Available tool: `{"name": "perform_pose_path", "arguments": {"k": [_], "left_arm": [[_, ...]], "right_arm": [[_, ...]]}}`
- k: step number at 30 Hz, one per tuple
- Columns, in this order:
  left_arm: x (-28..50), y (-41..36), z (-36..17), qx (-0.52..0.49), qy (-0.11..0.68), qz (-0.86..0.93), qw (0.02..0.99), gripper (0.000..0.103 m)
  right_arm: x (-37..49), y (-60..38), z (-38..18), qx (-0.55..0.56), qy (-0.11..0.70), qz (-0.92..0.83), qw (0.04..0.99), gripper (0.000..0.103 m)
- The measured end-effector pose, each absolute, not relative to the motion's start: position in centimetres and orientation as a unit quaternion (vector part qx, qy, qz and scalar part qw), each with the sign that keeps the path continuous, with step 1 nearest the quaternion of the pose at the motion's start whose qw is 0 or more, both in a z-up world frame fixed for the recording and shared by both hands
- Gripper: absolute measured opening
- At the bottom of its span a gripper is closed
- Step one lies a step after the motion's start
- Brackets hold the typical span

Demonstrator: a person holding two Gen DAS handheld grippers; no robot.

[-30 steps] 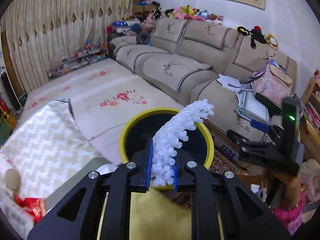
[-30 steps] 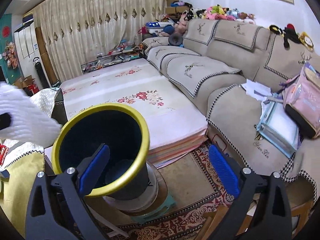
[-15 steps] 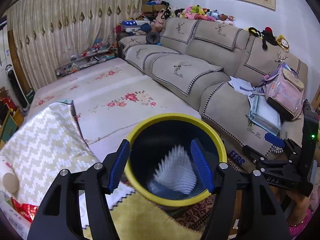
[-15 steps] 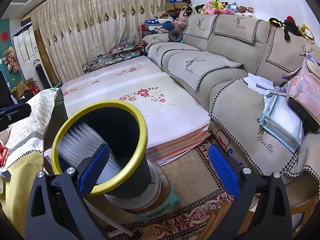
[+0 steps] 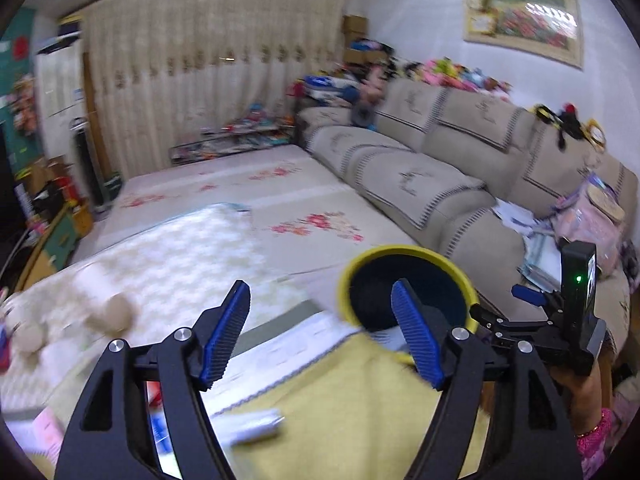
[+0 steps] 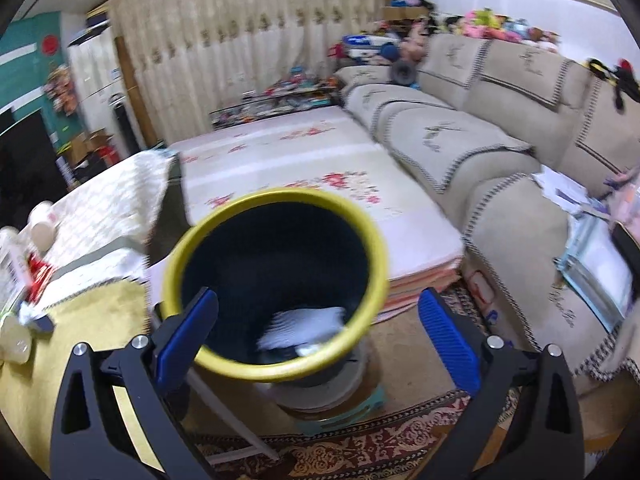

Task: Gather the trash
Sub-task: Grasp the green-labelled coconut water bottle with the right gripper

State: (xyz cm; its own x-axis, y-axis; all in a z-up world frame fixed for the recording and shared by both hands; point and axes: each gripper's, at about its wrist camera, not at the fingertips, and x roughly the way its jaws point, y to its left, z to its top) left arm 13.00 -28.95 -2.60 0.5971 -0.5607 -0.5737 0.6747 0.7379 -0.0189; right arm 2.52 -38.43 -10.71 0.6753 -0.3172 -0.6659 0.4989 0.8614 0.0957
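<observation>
Left wrist view shows my left hand-held gripper (image 5: 320,334) spread empty over the bench (image 5: 340,412), so next I judge a pick among its litter for the bin (image 5: 408,280).

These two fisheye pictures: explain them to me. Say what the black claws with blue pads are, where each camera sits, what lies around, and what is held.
There is no robot here. A person holds a two-finger gripper in each hand, and each carries a camera that looks along its fingers. One picture is from the left gripper, the other from the right gripper. In the left view the right gripper shows at the side. Both are open and hold nothing. Ahead stands a yellow-rimmed bin with white trash inside. Beside it is a table with a yellow cloth, bearing blurred litter. Behind stands a beige sofa.
</observation>
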Motion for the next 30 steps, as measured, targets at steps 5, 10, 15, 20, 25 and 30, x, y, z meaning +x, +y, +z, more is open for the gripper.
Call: {"name": "perform_pose_path", "arguments": {"k": [5, 10, 15, 20, 25, 30], "left_arm": [[12.8, -21.2, -2.0, 0.073, 0.286, -0.278, 0.914, 0.075], [12.1, -14.0, -1.7, 0.043, 0.284, -0.212, 0.934, 0.075], [10.9, -8.9, -1.8, 0.033, 0.281, -0.164, 0.945, 0.076], [9.7, -5.3, -1.7, 0.015, 0.278, -0.139, 0.95, 0.076], [8.9, -4.0, -1.7, 0.011, 0.276, -0.136, 0.951, 0.076], [8.6, -4.4, -1.5, 0.012, 0.277, -0.136, 0.951, 0.076]], "right_arm": [[4.7, -34.0, -10.6, 0.121, 0.344, -0.156, 0.918, 0.096], [6.5, -27.8, -9.7, 0.102, 0.341, -0.071, 0.932, 0.096], [7.2, -21.6, -8.2, 0.07, 0.329, 0.022, 0.941, 0.096], [7.9, -16.3, -7.6, 0.037, 0.325, 0.105, 0.939, 0.096], [9.0, -13.1, -8.0, -0.003, 0.327, 0.143, 0.934, 0.096], [10.6, -12.0, -8.5, -0.028, 0.339, 0.157, 0.927, 0.096]]}}
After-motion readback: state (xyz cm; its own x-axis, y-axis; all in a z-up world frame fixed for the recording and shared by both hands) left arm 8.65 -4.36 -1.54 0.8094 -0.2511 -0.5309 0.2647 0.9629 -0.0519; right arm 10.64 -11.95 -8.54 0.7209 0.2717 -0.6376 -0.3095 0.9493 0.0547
